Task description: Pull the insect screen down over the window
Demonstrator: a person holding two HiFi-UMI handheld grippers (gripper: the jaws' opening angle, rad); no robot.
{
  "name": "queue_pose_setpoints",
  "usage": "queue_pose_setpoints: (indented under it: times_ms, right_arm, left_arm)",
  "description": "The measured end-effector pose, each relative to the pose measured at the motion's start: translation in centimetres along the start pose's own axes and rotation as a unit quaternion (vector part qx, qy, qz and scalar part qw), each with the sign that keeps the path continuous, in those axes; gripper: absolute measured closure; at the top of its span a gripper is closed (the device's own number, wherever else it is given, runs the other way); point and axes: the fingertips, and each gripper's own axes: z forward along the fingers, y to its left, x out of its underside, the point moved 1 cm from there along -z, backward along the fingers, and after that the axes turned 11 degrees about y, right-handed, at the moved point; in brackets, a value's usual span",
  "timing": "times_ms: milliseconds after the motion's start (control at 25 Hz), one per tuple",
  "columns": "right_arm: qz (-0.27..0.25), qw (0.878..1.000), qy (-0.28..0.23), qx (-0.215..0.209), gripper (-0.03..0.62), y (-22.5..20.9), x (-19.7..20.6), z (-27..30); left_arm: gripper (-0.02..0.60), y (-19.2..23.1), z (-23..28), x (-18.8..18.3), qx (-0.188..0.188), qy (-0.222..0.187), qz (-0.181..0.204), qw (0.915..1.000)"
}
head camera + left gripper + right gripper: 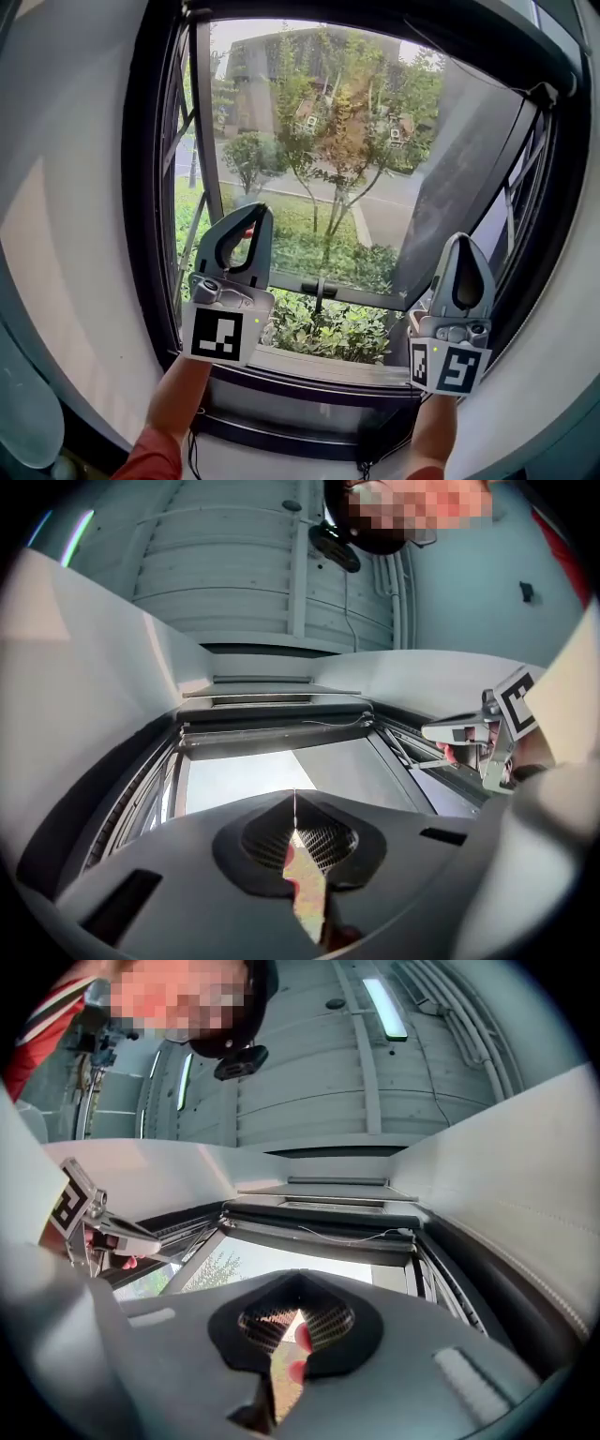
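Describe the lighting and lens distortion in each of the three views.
Head view: fisheye bends the window frame into curves; daylight outside outshines the wall. Left gripper view: black corners, daylight in the window frame washed out white, close fingers soft. Right gripper view: same curved edges; a ceiling light glares.

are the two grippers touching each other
Apart. The head view shows the left gripper and the right gripper at opposite sides of the window, with shrubs visible between them.
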Motion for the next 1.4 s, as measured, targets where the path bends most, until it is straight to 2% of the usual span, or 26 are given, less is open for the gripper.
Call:
queue_pose_setpoints:
  times_ms: [80,160,480,680,880,1120,1280,1400]
  right_arm:
    - [0.004,1.0,-0.005,0.0,0.585,-0.4,-0.5,0.9]
    - [-0.009,1.0,-0.01,0.0,0.585,-0.6,-1.2,1.8]
    - [-0.083,0.996,-0.014,-0.002,0.585,-1.3,-4.0,6.9]
    - [-0.075,0.997,-0.006,-0.016,0.583,-2.6,-4.7,9.7]
    - [-0.136,0.991,-0.005,-0.001,0.583,-3.6,-6.2,11.5]
    - [-0.194,0.981,0.005,0.012,0.583,-4.2,-7.8,14.4]
    - [-0.229,0.973,0.01,0.026,0.583,-5.2,-9.0,15.9]
    - [-0.272,0.962,0.018,0.031,0.583,-5.6,-9.8,17.1]
  left_arm:
    - [0.575,0.6,0.4,-0.5,-0.002,-0.009,-0.014,0.9999]
    - [0.575,1.0,1.0,-1.1,-0.005,-0.015,-0.008,0.9998]
    - [0.575,2.6,4.8,-5.2,-0.019,-0.031,0.055,0.9979]
    - [0.575,4.0,6.8,-7.1,-0.031,-0.048,0.088,0.9945]
    - [0.575,4.9,8.5,-8.7,-0.039,-0.044,0.117,0.9914]
    - [0.574,5.0,9.9,-12.1,-0.047,-0.065,0.172,0.9819]
    - [0.574,5.0,11.7,-13.4,-0.045,-0.059,0.211,0.9747]
    - [0.558,5.4,13.4,-14.5,-0.053,-0.046,0.261,0.9627]
